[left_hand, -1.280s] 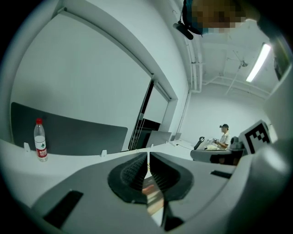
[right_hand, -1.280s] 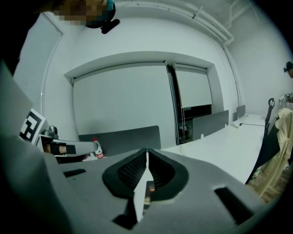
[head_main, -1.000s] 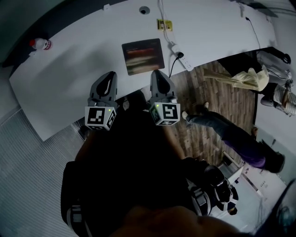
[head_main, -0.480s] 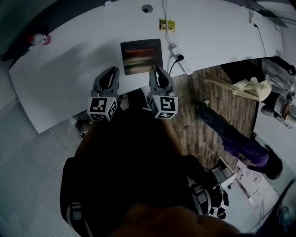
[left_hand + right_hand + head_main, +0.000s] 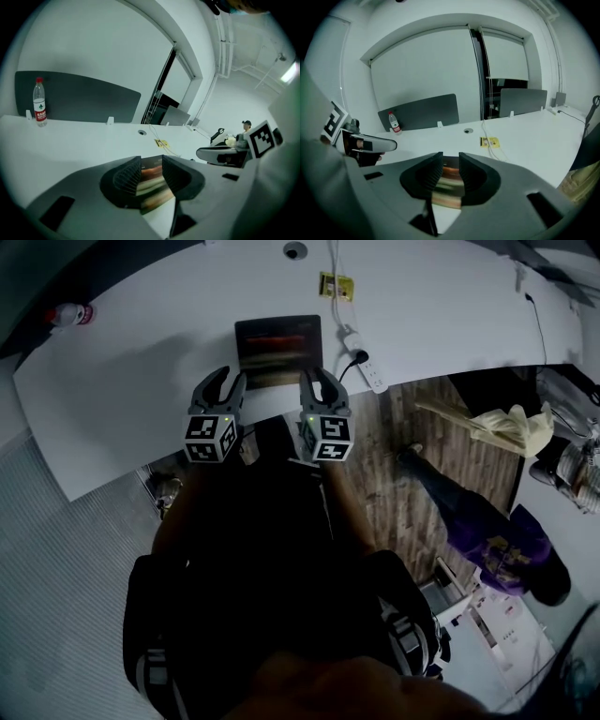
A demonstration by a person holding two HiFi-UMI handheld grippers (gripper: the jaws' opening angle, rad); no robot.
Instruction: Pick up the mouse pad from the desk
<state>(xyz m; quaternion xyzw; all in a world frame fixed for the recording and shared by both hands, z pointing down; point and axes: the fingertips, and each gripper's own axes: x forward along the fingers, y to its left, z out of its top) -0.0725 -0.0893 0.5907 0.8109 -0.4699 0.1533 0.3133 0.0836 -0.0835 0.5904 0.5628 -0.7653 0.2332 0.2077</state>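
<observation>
Opening, the left tool (image 5: 223, 380) and right tool (image 5: 319, 381) gripped nothing. The mouse pad (image 5: 277, 345) lay just ahead, near the front edge of the bench (image 5: 131, 362).

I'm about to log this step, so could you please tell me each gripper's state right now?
Left gripper: jaws opening, holding nothing.
Right gripper: jaws opening, holding nothing.

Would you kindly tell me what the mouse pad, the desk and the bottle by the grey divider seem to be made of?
The dark rectangular mouse pad looks like thin rubber or fabric: it lies flat, with blurred reddish bands, perhaps print. The white desk seems smooth laminate: even, grainless, softly sheened. The clear red-capped bottle is probably plastic: see-through wall, wrapped label.
</observation>
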